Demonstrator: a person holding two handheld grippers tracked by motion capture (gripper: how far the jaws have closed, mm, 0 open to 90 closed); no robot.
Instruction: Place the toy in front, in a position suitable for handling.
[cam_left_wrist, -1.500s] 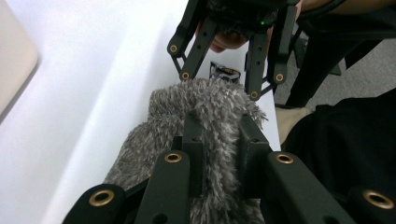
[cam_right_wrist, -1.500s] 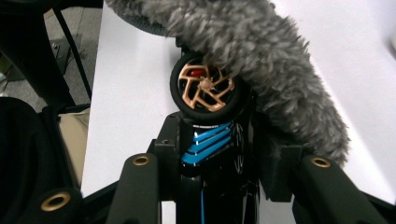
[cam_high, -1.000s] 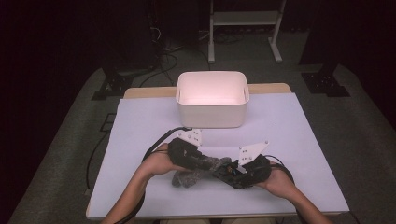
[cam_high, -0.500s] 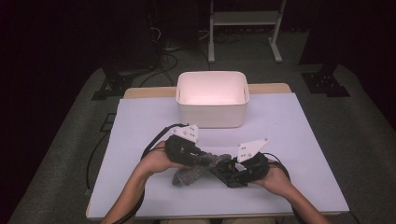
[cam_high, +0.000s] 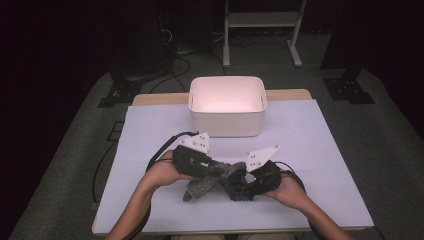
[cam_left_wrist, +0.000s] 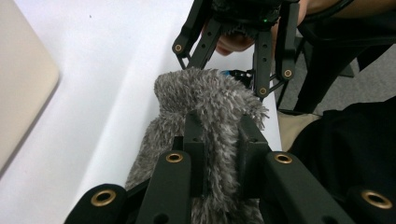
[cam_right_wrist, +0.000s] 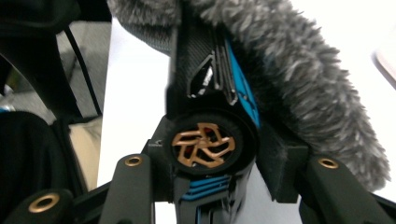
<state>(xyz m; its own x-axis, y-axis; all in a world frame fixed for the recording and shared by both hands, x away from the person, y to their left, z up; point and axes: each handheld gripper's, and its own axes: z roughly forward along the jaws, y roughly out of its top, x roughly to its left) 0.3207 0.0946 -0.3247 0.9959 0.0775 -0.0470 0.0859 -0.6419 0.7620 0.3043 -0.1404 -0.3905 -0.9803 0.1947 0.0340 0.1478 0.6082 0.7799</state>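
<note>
High view: both grippers meeting near the front edge of the white surface (cam_high: 310, 150), a fuzzy grey fabric pouch (cam_high: 202, 182) slung between them; empty white plastic bin (cam_high: 227, 105) at the rear edge, likely the destination.

Left gripper view: left gripper (cam_left_wrist: 219, 135) fingers clamped tight on the pouch's fur, apparently as anchor.

Right gripper view: right gripper (cam_right_wrist: 219, 154), fingers half apart and just widening, flanking a black-and-blue cylindrical gadget (cam_right_wrist: 210, 140) inside the pouch mouth; contact looks probable.

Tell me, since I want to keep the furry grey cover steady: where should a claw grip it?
Probably the soft part clear of the black-and-blue gadget, coming from the end opposite it. The furry grey cover squashes thin there, as the left claw, shut on it, shows; its far end looks bulkier.
</note>
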